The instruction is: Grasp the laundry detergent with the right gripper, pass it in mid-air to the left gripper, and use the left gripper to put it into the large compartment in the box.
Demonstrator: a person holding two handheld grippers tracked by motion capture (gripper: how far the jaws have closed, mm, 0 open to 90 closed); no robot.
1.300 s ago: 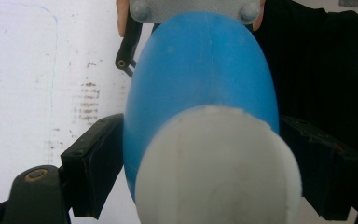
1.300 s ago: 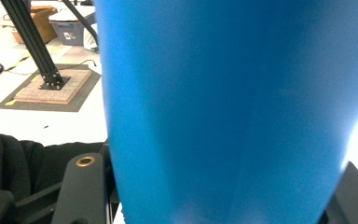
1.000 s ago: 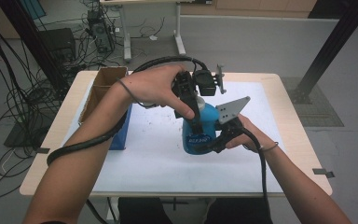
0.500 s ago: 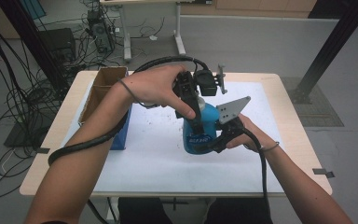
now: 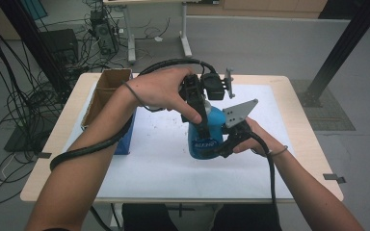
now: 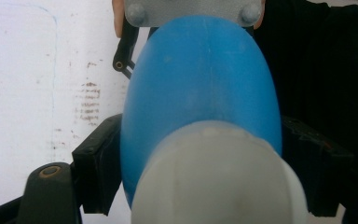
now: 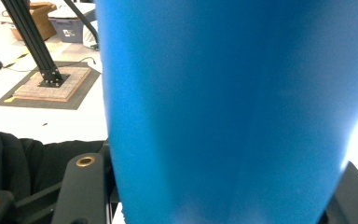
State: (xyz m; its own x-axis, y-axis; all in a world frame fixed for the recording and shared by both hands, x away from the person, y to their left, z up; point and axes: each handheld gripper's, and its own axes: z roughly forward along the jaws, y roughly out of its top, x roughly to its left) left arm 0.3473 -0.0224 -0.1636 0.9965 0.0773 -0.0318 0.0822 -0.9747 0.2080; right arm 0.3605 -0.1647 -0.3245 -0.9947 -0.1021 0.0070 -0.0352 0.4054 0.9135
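The bottle (image 5: 205, 137), smooth stiff plastic and probably slippery, stands clamped low at 3 o'clock by the right gripper (image 5: 220, 147), while the left gripper (image 5: 201, 120), jaws just closing, pinches its white cap (image 6: 216, 172) at 12.

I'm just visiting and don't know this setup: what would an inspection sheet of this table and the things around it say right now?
Surface: white mat on a light wooden table, faintly stained.
Job's things: blue bottle with a pale cap, upright on the mat.
Clutter: open cardboard box at the table's left edge, a blue thing beside it.
Grippers: right tongs clamp the bottle's body from the side; left tongs reach down from above, jaws either side of the cap, just been closing; contact unclear.
Cables: a thick black cable runs along the left forearm; another trails from the right tongs.
Surroundings: grey floor, tangled wires, black frame post, a second table behind.
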